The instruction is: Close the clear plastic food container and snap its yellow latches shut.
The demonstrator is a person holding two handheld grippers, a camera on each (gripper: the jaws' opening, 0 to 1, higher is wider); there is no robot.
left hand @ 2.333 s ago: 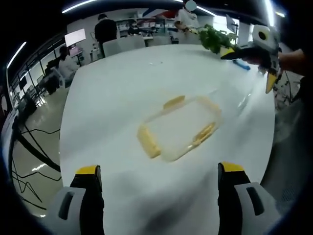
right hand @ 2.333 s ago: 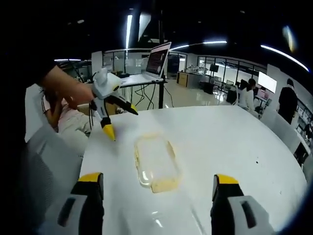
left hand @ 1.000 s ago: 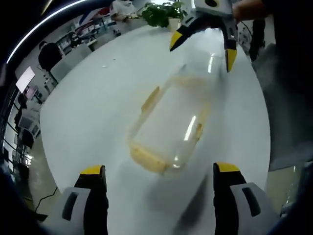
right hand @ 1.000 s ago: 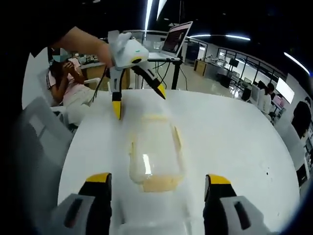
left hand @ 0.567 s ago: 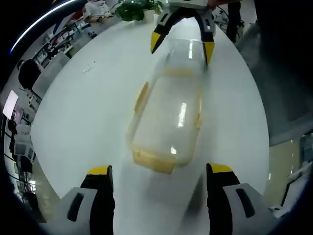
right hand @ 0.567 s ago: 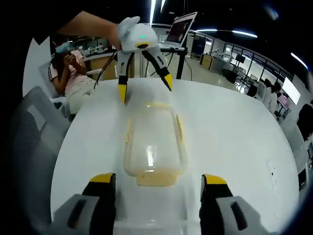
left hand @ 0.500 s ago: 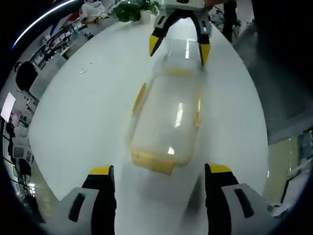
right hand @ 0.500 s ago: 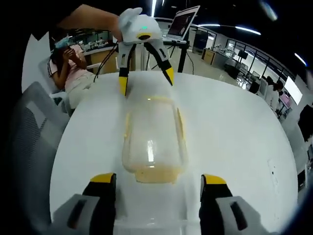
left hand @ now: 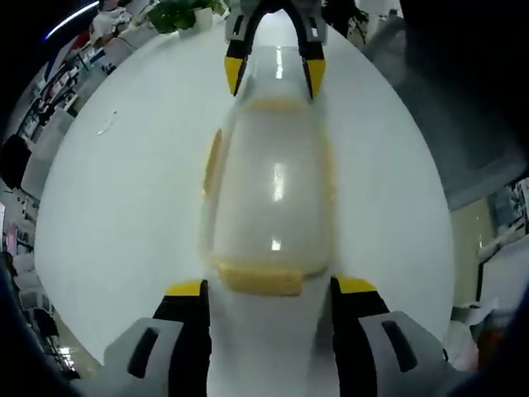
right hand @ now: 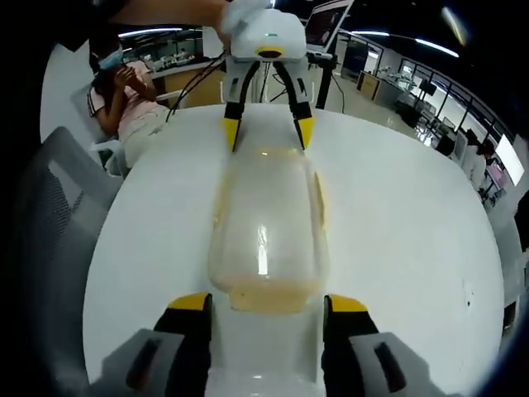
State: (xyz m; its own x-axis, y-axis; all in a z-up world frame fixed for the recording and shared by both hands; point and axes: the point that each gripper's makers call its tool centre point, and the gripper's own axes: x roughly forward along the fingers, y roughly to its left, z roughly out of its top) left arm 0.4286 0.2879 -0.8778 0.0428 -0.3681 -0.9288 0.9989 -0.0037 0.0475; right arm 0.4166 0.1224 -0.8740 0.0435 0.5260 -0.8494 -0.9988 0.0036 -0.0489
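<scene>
The clear plastic container [left hand: 271, 194] lies lengthwise on the white table [left hand: 124, 190], its lid on top. Yellow latches show at its near end [left hand: 264, 279], far end and both long sides. My left gripper [left hand: 269, 289] is open, its yellow-tipped jaws either side of the near end latch. At the far end my right gripper [left hand: 273, 73] is open too, straddling that end. In the right gripper view the container [right hand: 269, 219] runs from my right gripper [right hand: 266, 304], open at the near yellow latch [right hand: 269, 296], to the left gripper [right hand: 266, 128] at the far end.
A green plant [left hand: 178, 12] stands at the table's far edge. A seated person in pink [right hand: 132, 103], a grey chair [right hand: 58, 207] and a laptop on a stand [right hand: 326, 25] lie beyond the table. The table edge curves close on both sides.
Both grippers have closed in on the container from its opposite short ends, and each now straddles an end latch. Their jaws stand somewhat narrower. The container has stayed in place.
</scene>
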